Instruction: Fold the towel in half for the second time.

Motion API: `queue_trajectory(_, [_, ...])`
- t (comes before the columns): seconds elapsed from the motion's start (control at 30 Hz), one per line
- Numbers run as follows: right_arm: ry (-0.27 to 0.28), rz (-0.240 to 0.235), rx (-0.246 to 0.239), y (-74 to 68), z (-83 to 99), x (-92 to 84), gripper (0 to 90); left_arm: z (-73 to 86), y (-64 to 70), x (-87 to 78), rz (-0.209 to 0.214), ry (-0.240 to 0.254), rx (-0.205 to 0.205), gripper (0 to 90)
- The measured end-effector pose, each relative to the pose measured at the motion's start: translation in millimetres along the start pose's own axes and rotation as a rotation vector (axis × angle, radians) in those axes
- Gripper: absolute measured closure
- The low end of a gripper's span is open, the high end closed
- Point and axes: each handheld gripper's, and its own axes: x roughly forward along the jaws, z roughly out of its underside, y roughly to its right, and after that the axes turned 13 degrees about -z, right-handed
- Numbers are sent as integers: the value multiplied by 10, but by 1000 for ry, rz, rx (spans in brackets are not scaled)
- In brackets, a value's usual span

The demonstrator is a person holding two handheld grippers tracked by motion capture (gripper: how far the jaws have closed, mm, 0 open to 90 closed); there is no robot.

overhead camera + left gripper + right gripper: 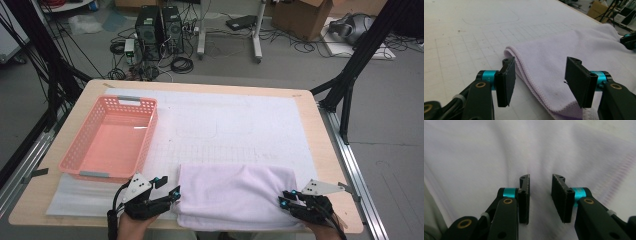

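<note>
Folded pale lilac terry towel, several layers thick, lying flat at the near edge of the wooden bench, on the white gridded mat and just to the right of the salmon-pink slotted plastic basket, not touching it.

Soft, limp and light by the look of it; no stiffness to carry its own shape, so likely to sag and unfold if lifted from one point. Napped surface, not slippery, good bite for rubber pads. Nothing fragile. Risk lies in pinching only the top ply and peeling the stack apart.

Left gripper at the towel's left end, farther from the basket than the mat's left margin, fingers standing well apart with the stitched, rolled fold edge running between them; pads clear of the cloth, nothing held. Right gripper over the towel's right end, well away from the basket, fingers parted by a narrower gap, a faint ridge of cloth below them; no pinch visible, nothing gripped.

Best hold, as a judgement: the two near corners, one per gripper, taken deep across the hemmed edge so that every layer sits between the pads, then lifted together to keep the fold closed.
</note>
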Motion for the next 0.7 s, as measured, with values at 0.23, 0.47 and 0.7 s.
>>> queue_trajectory(0.23, [140,12,15,58,-62,-112,656,-45,-1,140,7,-18,13,413])
queue_trajectory(0.47, [32,8,-37,196,-312,389,717,-107,-39,316,5,-39,30,411])
queue_trajectory(0.7, [91,149,88,487,-260,188,629,-207,-141,509,-2,-73,34,409])
